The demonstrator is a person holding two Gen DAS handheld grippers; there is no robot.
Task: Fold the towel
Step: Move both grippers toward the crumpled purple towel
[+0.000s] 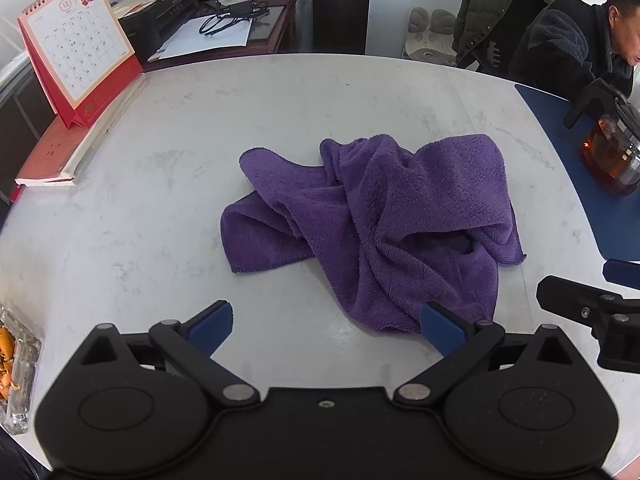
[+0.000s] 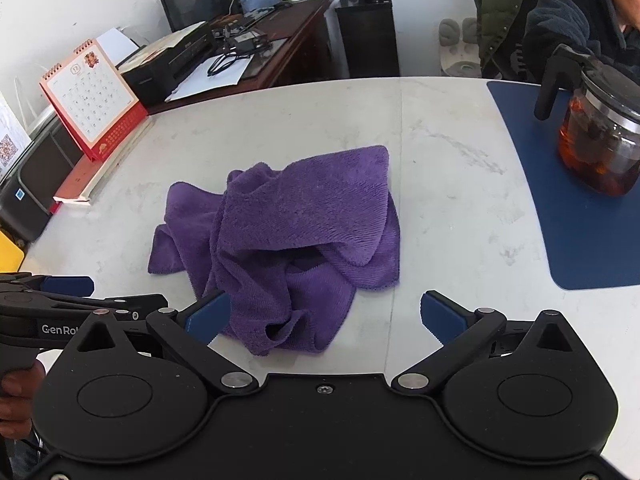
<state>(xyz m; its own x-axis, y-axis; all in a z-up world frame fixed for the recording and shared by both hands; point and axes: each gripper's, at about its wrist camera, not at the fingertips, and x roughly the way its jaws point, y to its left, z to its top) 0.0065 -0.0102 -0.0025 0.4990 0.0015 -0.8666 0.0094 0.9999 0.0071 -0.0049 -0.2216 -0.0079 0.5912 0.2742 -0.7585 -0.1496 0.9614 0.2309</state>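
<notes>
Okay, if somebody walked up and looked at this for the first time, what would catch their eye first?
The crumpled purple towel in a heap at the middle of the white table, with the left gripper and right gripper both open just short of it. After that, the glass teapot of reddish tea on the blue mat at the right, and the red desk calendar at the far left.

Both fisheye views look forward and down from just behind their own tool's fingers, low and close over the white desk (image 1: 160, 208). They share the purple towel (image 1: 372, 224) at frame centre, the calendar (image 2: 94, 100) upper left and the teapot (image 2: 600, 136) (far right edge).
</notes>
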